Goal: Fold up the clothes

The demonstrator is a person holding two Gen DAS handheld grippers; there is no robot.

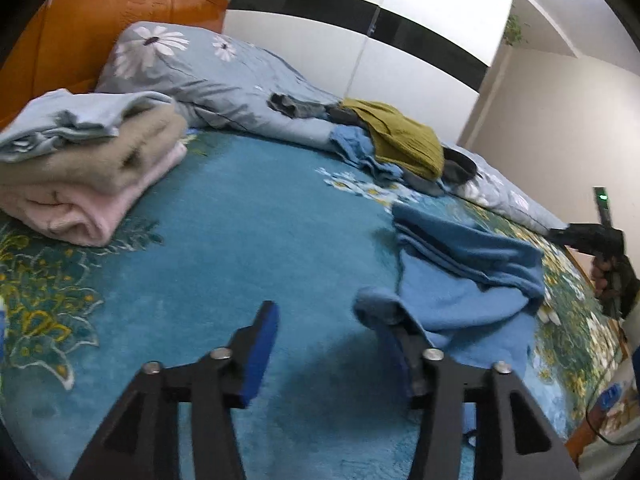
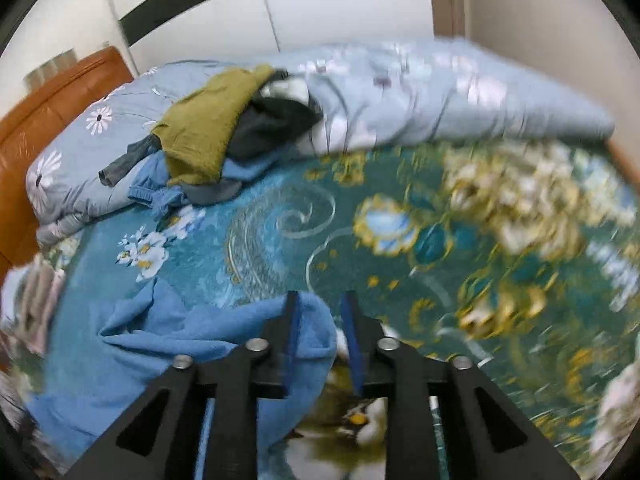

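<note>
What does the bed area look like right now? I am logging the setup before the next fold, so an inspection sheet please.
Surface: bed cover, teal, flowered.
Job's things: blue garment crumpled near both grippers; folded stack; unfolded pile topped by an olive piece.
Clutter: rumpled quilt.
Grippers: left gripper open, cloth draped on one finger; right gripper slightly open, empty.
Cables: one thin cable at bed edge.
Surroundings: headboard, wardrobe.
</note>
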